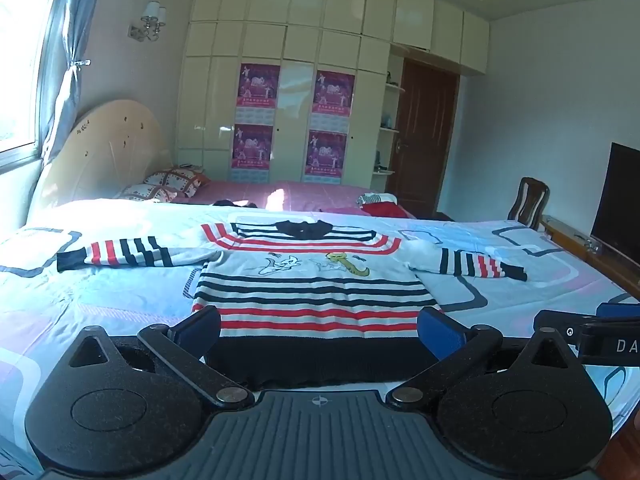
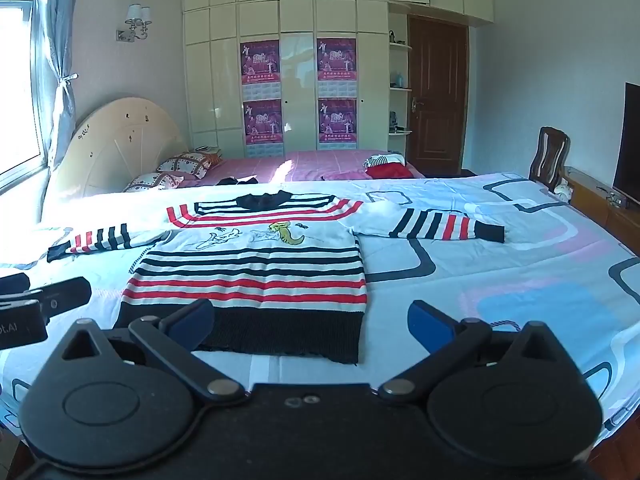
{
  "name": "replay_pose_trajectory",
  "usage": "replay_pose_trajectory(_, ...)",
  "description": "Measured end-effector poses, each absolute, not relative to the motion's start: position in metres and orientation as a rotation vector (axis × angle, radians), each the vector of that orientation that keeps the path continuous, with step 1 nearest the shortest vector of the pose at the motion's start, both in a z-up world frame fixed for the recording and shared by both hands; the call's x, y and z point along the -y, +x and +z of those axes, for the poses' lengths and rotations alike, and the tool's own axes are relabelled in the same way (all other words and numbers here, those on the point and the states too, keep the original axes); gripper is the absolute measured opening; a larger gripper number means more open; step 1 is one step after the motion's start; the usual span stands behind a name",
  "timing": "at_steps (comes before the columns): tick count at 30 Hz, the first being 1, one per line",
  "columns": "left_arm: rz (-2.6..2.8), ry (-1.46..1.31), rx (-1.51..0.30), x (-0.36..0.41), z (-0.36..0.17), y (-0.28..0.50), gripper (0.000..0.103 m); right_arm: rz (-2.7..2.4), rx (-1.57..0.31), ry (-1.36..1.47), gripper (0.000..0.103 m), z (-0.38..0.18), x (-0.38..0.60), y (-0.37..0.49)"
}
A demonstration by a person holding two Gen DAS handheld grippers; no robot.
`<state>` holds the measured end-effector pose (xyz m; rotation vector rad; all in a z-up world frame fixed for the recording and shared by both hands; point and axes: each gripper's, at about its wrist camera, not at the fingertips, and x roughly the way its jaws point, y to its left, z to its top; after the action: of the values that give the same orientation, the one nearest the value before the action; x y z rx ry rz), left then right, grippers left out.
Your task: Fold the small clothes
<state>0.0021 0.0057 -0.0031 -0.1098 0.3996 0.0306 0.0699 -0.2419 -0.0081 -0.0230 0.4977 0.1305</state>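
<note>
While both grippers are held low over the near edge of the bed [image 1: 520, 280], a small striped sweater [image 1: 312, 292] is seen spread flat on the patterned sheet, its sleeves stretched out to either side and its dark hem nearest the cameras. The left gripper [image 1: 318, 326] is spread wide, with the hem lying between and beyond its blue pads, and nothing is pinched. The right gripper [image 2: 312, 320] is likewise spread wide and empty, set toward the sweater's right hem corner. Other clothes [image 2: 386, 166] are left on a pink bed behind.
</note>
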Motion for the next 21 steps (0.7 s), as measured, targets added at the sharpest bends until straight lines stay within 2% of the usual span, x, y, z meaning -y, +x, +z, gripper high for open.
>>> replay_pose_trajectory(21, 0.026, -0.108, -0.393, -0.0098, 0.0012, 0.0025, 0.103, 0.129, -0.495, -0.028, 0.103, -0.0032, 0.2407, 0.0717)
